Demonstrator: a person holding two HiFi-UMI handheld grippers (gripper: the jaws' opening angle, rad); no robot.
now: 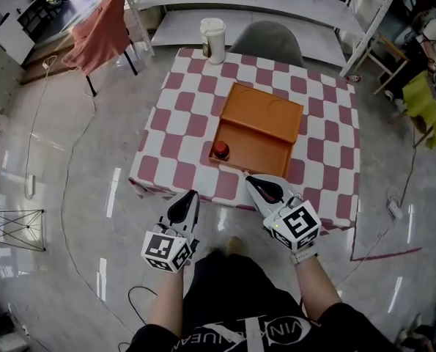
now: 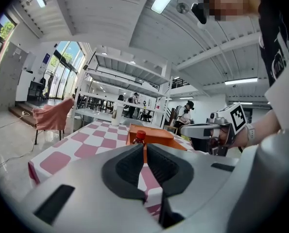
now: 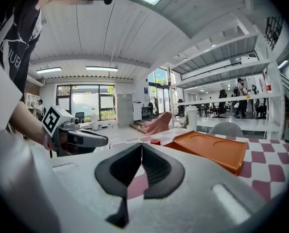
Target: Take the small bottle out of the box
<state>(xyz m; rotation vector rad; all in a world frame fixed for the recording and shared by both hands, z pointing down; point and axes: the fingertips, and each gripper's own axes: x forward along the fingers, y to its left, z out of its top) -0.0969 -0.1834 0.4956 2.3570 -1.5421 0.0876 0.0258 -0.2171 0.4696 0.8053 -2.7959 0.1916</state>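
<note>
Here, small bottle [image 1: 220,149] in box [image 1: 260,151]; label too small to read.

A pink-and-white checkered table [image 1: 181,101] filled the frame's middle. A white lidded cup [image 1: 213,40] stood at its top edge, a grey chair [image 1: 265,41] just beyond, and a pink cloth [image 1: 100,31] hung at upper left.

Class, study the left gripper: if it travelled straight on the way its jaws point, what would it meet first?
Most likely the near corner of the orange box, with the small bottle standing just inside it. The left gripper, jaws together, points right at them, though depth is unclear.
</note>
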